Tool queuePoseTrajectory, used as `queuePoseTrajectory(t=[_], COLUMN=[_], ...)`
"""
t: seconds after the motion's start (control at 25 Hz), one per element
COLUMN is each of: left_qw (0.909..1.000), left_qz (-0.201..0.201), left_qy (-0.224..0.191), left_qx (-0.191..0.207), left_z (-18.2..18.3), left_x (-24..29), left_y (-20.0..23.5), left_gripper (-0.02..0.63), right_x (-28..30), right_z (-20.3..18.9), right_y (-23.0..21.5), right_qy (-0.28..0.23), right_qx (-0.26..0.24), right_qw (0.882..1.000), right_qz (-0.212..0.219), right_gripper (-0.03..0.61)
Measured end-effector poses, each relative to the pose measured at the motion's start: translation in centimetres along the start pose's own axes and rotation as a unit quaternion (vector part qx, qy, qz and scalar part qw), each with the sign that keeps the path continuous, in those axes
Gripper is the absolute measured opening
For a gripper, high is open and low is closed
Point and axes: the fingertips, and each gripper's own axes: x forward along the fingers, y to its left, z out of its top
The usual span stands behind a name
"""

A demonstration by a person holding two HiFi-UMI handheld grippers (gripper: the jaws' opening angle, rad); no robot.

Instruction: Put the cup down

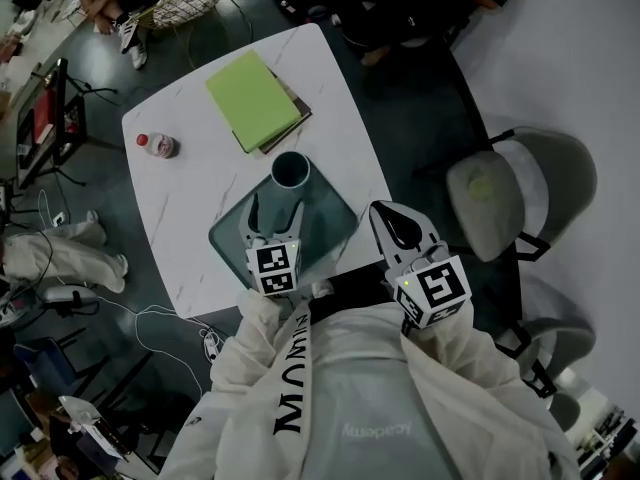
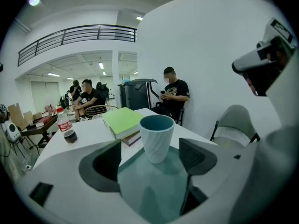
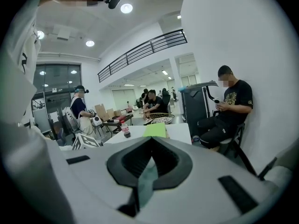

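Note:
A pale ribbed cup (image 1: pixel 290 170) with a teal inside stands upright on the far corner of a teal glass tray (image 1: pixel 325 233), which lies on the white marble table (image 1: pixel 180 208). My left gripper (image 1: pixel 276 211) hovers over the tray just behind the cup, open and holding nothing. In the left gripper view the cup (image 2: pixel 157 136) stands free beyond the two dark fingertips (image 2: pixel 108 160), touching neither, with the tray (image 2: pixel 149 190) beneath. My right gripper (image 1: pixel 386 214) is at the table's near right edge, shut and empty; in its own view the right gripper (image 3: pixel 149 158) has its jaws together.
A green book (image 1: pixel 252 98) lies on a darker book past the cup, and a small red-capped bottle (image 1: pixel 158 145) stands at the table's left. A grey chair (image 1: pixel 520 193) is to the right. A wire basket (image 1: pixel 185 3) and seated people are beyond the table.

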Motion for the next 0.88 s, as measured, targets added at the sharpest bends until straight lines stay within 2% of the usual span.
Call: queuePoseTrajectory(t=[0.48,0.68,0.88], left_qw=[0.9983,0.9961,0.9935], left_qz=[0.003,-0.005,-0.028], left_qy=[-0.058,-0.088,-0.111], left_qx=[-0.005,-0.012,0.003], left_z=[3.1,4.4,4.9], left_x=[-9.8,-14.4,-18.4], left_y=[1.5,2.0,1.5], left_gripper=[0.393,0.391,0.391], right_x=[-2.3,-3.3,-4.8], right_z=[0.4,0.8,0.9], right_y=[6.5,9.3,12.3], right_qy=[-0.028,-0.042,-0.058], right_qx=[-0.011,-0.016,-0.02], right_qw=[0.999,0.999,0.998], right_qz=[0.025,0.03,0.033], right_gripper=[0.006,0.006,0.006])
